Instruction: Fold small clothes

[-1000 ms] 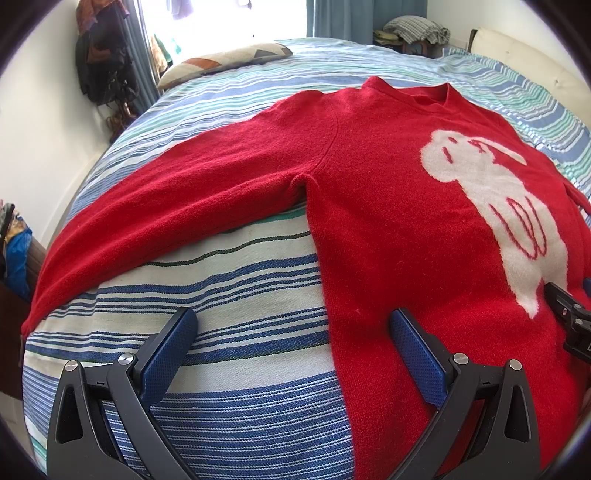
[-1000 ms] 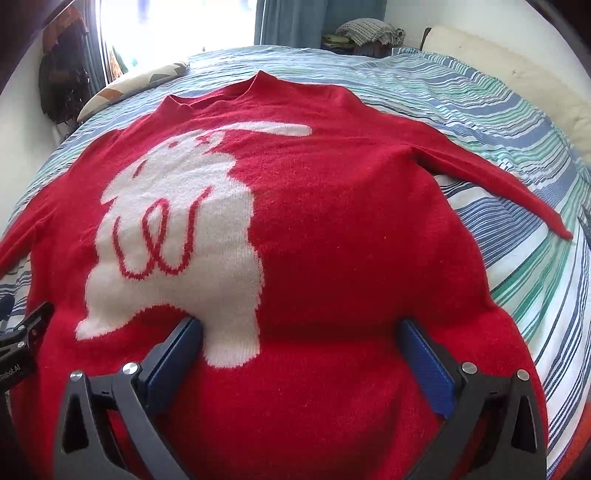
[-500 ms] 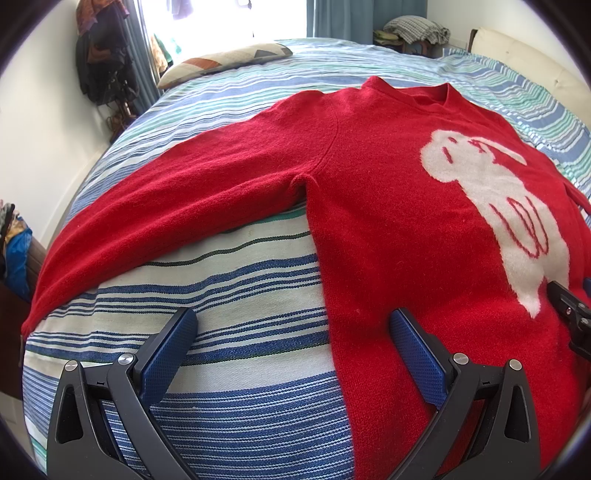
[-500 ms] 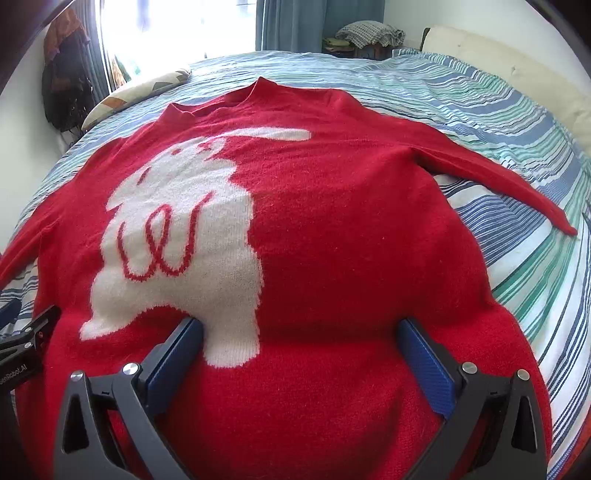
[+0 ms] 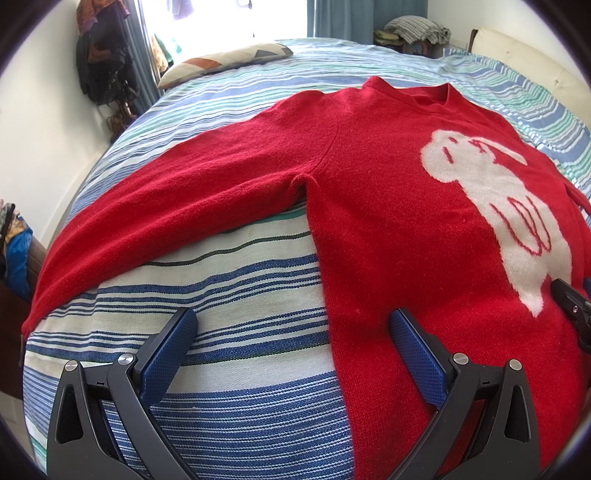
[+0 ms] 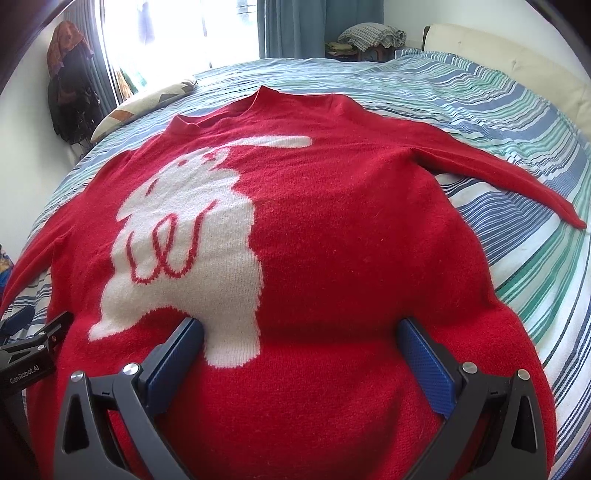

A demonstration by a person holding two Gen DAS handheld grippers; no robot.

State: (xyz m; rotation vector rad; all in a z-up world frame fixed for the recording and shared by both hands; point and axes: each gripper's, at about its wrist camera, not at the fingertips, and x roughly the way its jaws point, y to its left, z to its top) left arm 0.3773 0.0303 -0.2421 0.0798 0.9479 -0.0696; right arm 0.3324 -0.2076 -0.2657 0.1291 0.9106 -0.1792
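Lying flat and face up on a striped bedspread (image 5: pixel 229 295): red sweater (image 5: pixel 388 206) with a white animal motif (image 6: pixel 184 251), neckline away from the cameras, both sleeves spread out to the sides. Left sleeve (image 5: pixel 177 199) running toward the bed's left edge; right sleeve (image 6: pixel 509 173) angled out over the stripes, cuff resting on the cover. Left gripper (image 5: pixel 293 332) low over the sweater's left side edge, jaws spread wide, one blue pad (image 5: pixel 166 354) above bare bedspread, the other above red knit, nothing pinched. Right gripper (image 6: pixel 301 345) low over the lower body of the sweater, jaws likewise spread wide, both pads over the knit, the left one at the bottom of the white motif; contact with the fabric not discernible. Each gripper just visible at the edge of the other's view. Patterned pillow (image 5: pixel 225 61) at the far side of the bed, near the window curtain (image 6: pixel 291 26); dark clothing (image 5: pixel 103 62) hanging by the wall at far left.
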